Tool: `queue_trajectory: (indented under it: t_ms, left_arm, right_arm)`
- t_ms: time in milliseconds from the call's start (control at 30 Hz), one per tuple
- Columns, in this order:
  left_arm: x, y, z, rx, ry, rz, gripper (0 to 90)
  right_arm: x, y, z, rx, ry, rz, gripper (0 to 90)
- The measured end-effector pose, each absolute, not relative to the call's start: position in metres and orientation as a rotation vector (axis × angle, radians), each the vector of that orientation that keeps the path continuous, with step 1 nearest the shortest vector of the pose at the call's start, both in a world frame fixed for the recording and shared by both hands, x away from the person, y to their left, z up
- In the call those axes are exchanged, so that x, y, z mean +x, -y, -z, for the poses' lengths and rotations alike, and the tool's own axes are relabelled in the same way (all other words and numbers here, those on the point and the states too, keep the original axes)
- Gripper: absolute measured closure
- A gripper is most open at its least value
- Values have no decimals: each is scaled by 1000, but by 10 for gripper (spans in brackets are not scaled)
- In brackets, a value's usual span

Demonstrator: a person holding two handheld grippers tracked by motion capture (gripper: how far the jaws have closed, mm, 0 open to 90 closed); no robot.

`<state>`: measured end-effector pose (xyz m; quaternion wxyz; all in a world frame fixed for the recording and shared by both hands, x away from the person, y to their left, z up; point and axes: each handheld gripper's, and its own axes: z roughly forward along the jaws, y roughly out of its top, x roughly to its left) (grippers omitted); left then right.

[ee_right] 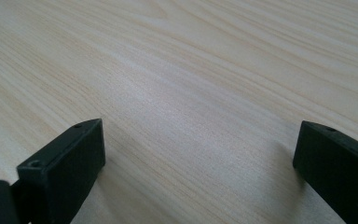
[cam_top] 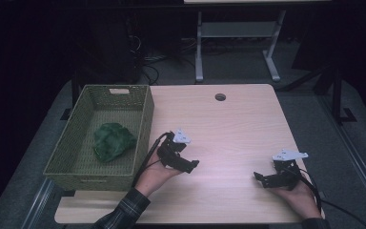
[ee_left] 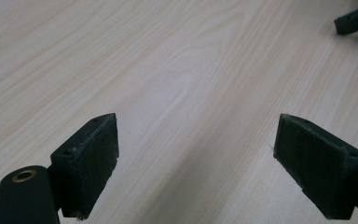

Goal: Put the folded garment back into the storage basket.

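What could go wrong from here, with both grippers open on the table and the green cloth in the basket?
1. The left gripper sits close beside the basket; a turn toward the green cloth might knock its wall.
2. The cloth lies low inside, so the jaws may catch the weave when reaching in.
3. The left cable trails near the basket and could snag it.
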<state>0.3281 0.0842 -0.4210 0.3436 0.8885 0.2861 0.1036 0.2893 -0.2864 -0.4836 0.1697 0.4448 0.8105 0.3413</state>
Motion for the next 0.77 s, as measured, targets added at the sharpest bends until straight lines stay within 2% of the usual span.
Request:
queue_trajectory:
  t_ms: [433,767]
  left_arm:
    - [325,-83,467,2348,-758,-280,130]
    - [323,-88,476,2277,-728,-295,126]
  right_arm:
    - [289,286,484,1265,-2303,-970,18]
    - [289,286,484,1264,-2303,-970,18]
